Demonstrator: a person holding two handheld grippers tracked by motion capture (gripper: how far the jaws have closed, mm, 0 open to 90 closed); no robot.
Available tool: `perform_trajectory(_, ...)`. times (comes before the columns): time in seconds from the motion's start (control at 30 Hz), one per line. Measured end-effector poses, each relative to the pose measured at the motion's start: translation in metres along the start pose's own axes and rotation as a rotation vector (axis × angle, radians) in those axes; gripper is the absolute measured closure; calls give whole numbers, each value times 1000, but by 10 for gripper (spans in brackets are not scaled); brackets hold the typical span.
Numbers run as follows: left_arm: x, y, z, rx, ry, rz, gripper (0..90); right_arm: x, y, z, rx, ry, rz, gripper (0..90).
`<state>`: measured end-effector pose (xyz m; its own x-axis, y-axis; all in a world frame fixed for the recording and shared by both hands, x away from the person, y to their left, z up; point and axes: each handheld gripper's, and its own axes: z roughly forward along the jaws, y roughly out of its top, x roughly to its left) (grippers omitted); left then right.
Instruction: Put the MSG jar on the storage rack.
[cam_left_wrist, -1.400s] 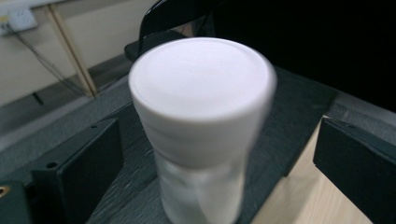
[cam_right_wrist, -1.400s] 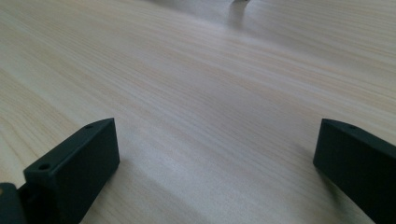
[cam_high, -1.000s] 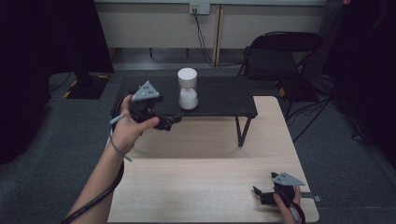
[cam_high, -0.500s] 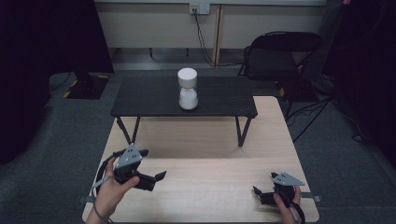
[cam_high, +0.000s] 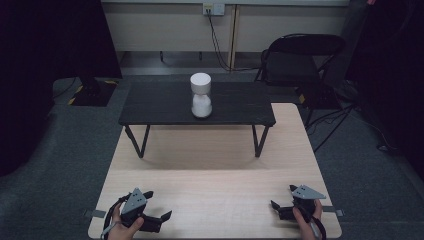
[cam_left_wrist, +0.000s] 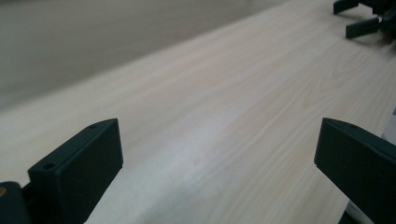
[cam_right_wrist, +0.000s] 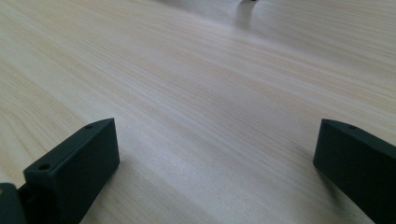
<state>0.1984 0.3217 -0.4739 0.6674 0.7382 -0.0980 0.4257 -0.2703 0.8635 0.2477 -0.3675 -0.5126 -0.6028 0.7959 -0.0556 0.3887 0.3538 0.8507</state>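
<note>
A white hourglass-shaped object (cam_high: 201, 95) stands upright on a low black table (cam_high: 150, 107) at the far side. My left gripper (cam_high: 164, 219) rests on the light wooden tabletop (cam_high: 215, 175) at its near left corner, held by a hand, jaws wide open and empty. In the left gripper view its jaws (cam_left_wrist: 212, 172) frame bare wood, and the other gripper (cam_left_wrist: 362, 21) shows far off at top right. My right gripper (cam_high: 275, 209) lies at the near right corner, also open with nothing between its jaws (cam_right_wrist: 215, 172).
A black folding chair (cam_high: 300, 55) stands behind the black table at the right. Cables run down the back wall from a socket (cam_high: 212, 9). Grey carpet surrounds the wooden table. A dark curtain (cam_high: 45, 45) hangs at the left.
My left gripper has come down from beside the white object on the black table to the near left corner of the wooden table. The right gripper has stayed put.
</note>
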Motion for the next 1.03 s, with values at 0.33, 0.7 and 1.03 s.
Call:
perform_trajectory(0.33,2,-15,-2,-22,-15,-24,4,0,0,0,0,0,0,0)
perform_trajectory(0.7,-1,-20,6,-18,-27,-18,4,0,0,0,1,1,1,0)
perform_trajectory(1.03,-3,-24,11,-23,-16,-19,4,0,0,0,1,1,1,0)
